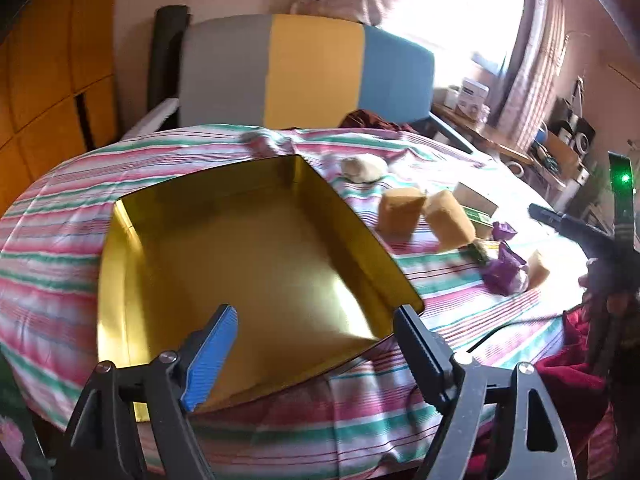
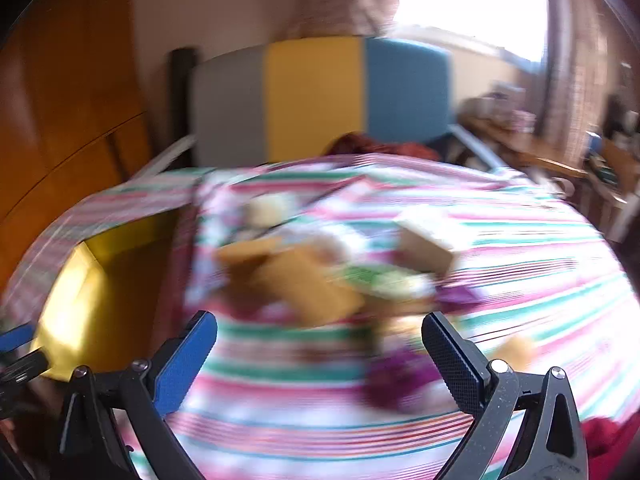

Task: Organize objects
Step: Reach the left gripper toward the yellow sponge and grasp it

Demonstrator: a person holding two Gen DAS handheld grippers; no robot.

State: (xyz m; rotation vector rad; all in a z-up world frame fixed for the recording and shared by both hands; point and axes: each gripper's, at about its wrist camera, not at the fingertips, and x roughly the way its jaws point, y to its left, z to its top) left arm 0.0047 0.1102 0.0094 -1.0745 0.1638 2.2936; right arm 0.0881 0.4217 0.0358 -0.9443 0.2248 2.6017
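- gold tin (image 1: 248, 264), a shallow rectangular tray with nothing visible inside, lay on the striped cloth (image 1: 60, 240) and filled the centre of the left wrist view; in the right wrist view it sat at 9 o'clock.
- loose items lay in a cluster on the cloth at 3 o'clock of the tin, apart from it: two yellow sponge blocks (image 1: 424, 216) side by side, a purple wrapper (image 1: 505, 270) nearer the camera, a pale lump (image 1: 363, 167) at the far end and a small box (image 1: 476, 199).
- left gripper (image 1: 316, 330) hovered just above the tin's near rim, fingers spread wide with nothing between them, aimed along the tin toward 12 o'clock.
- right gripper (image 2: 320, 346) pointed at the cluster, fingers likewise wide apart and empty; its view was heavily motion-blurred, so contact with any item could not be confirmed.
- step in hand, as judged: reaching for one loose item to move into the tin.
- recommended practice: slow the right tool before closing, straddle one sponge block squarely across its flat faces, squeeze lightly since sponge likely compresses, and keep the left tool near the rim to steady the tin.
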